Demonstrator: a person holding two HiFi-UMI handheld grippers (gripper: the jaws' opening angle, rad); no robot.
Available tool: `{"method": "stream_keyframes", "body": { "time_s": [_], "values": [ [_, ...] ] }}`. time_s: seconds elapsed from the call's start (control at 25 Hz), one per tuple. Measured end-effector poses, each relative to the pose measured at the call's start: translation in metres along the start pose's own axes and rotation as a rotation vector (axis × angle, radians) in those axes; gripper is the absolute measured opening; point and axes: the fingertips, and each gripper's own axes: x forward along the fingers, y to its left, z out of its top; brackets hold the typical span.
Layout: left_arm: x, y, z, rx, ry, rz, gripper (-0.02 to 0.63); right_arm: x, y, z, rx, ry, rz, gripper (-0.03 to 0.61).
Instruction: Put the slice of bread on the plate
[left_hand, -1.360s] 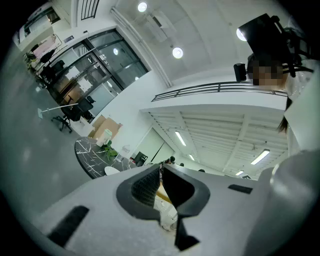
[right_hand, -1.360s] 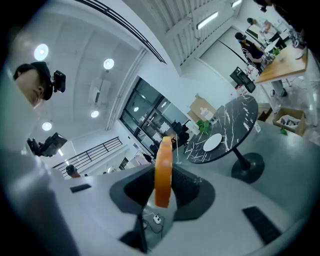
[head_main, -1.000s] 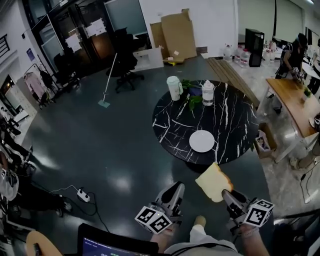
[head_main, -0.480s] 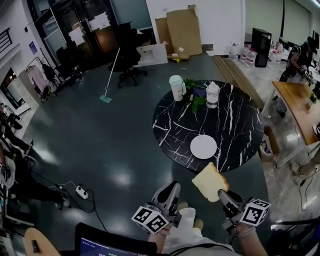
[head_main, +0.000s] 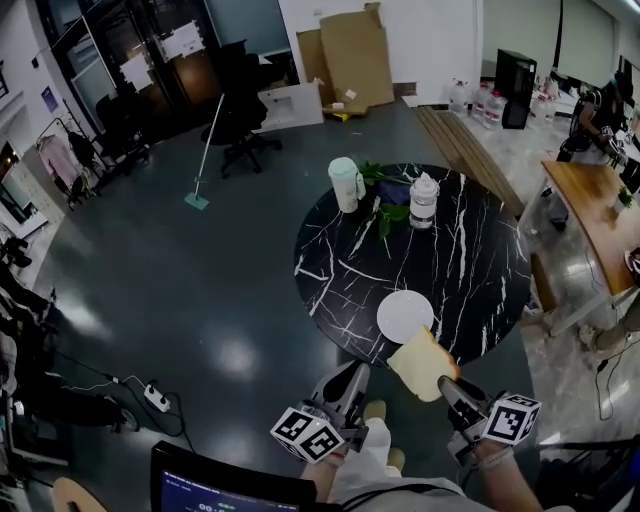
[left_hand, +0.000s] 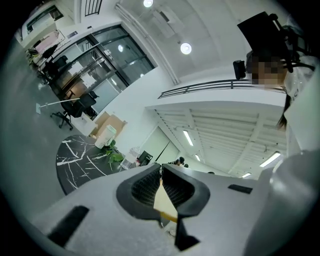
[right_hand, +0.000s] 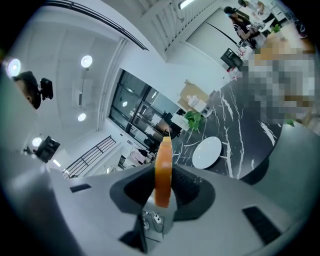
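Both fingers of the right gripper (head_main: 447, 385) are closed partway onto the lower edge of the slice of bread (head_main: 422, 362), which stands upright and edge-on between them, clear of any surface. The fingers of the left gripper (head_main: 352, 376) meet at their tips and carry nothing; that gripper travels alongside, level with the right one.

Over the last second the person has stepped in towards the round black counter (head_main: 470, 250), and both grippers have come forward with them. A second ago the slice hung over the floor, apart from the counter's edge. Now, seen from the head view, its top corner overlaps the near rim, just beside the white plate (head_main: 404, 314).

The grip looks unchanged, so the carry seems nearly over. What is left is probably a short reach forward and down, tipping the slice flat over the plate before letting go.
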Motion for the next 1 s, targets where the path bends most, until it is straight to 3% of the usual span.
{"method": "stream_keyframes", "body": {
  "time_s": [0.6,0.76,1.0],
  "values": [
    [0.101,0.088,0.003,0.035,0.124,-0.081,0.013,0.105,-0.064,0.041,0.09,0.067,-0.101,0.089],
    [0.123,0.103,-0.002,0.034,0.138,-0.083,0.008,0.123,-0.079,0.04,0.208,0.096,-0.061,0.089],
    [0.151,0.119,-0.018,0.062,0.134,-0.052,0.008,0.143,-0.107,0.05,0.256,0.155,-0.037,0.089]
  ]
}}
